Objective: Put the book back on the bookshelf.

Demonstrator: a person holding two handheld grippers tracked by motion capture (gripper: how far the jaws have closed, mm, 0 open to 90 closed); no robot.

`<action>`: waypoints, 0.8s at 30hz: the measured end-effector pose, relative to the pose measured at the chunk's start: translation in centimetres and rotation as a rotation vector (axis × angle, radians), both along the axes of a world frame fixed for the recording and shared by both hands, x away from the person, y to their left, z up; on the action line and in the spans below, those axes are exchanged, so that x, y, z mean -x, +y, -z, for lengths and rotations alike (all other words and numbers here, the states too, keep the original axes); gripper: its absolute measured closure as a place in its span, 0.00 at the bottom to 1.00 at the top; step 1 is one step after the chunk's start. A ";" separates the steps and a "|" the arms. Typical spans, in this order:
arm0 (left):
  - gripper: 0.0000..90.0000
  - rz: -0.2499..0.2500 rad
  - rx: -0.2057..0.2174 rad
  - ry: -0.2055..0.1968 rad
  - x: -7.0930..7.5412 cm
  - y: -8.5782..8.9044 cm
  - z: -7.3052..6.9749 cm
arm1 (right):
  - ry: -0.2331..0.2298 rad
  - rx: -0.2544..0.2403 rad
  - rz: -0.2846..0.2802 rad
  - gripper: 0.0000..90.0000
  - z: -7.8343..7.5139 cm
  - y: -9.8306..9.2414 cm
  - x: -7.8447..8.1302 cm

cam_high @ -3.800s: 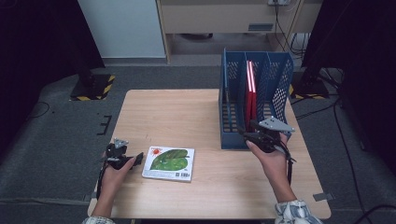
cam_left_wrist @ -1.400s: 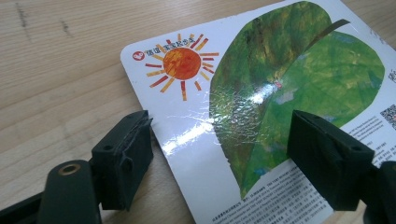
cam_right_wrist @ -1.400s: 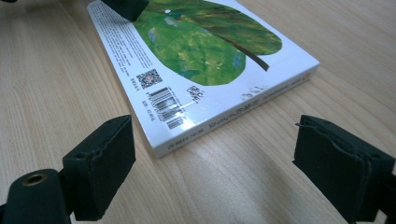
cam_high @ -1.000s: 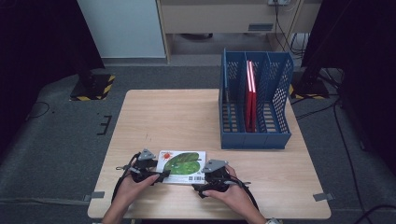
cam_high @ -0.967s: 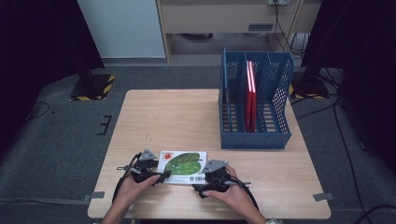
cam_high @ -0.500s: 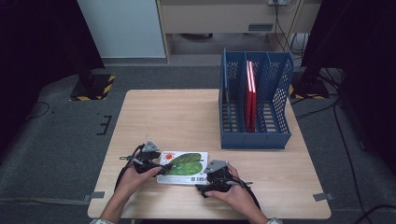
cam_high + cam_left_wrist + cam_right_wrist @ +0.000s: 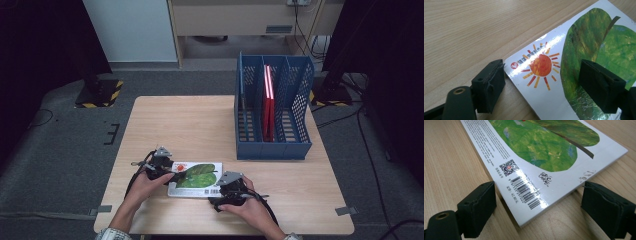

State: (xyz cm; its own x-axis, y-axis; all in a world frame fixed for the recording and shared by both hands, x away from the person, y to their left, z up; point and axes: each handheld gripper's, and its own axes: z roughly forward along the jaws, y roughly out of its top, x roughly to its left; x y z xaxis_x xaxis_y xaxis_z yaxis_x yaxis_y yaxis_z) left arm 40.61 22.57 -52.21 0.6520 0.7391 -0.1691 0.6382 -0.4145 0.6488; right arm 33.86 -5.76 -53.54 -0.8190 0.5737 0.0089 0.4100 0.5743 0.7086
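Note:
A flat book [image 7: 195, 179] with a green leaf and an orange sun on its white cover lies on the wooden table [image 7: 190, 120] near the front edge. My left gripper [image 7: 172, 172] is at the book's left end and open. In the left gripper view [image 7: 544, 72], one jaw rests on the table beside the sun corner and the other hovers over the leaf. My right gripper [image 7: 219, 193] is open at the front right corner. In the right gripper view [image 7: 540, 192], its jaws straddle the barcode corner of the book [image 7: 536, 157] with gaps on both sides.
A blue mesh file rack [image 7: 272, 150] stands at the right back of the table, with a red book [image 7: 268, 100] upright in its middle slot. Bare tabletop stretches behind the book. Black stands and cables ring the table on the grey floor.
Since the earliest frame my right gripper has come from the rack to the book's front right corner. In the last second my left gripper slid away from me along the book's left end.

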 end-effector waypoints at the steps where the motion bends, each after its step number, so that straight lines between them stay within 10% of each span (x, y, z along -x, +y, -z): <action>1: 0.22 -0.002 -0.003 -0.001 0.0 0.0 0.0 | 0.002 0.000 0.004 0.13 0.0 0.0 0.0; 24: 0.37 -0.098 0.027 -0.008 0.2 0.0 -0.2 | 0.000 -0.007 0.073 0.04 0.3 1.0 0.2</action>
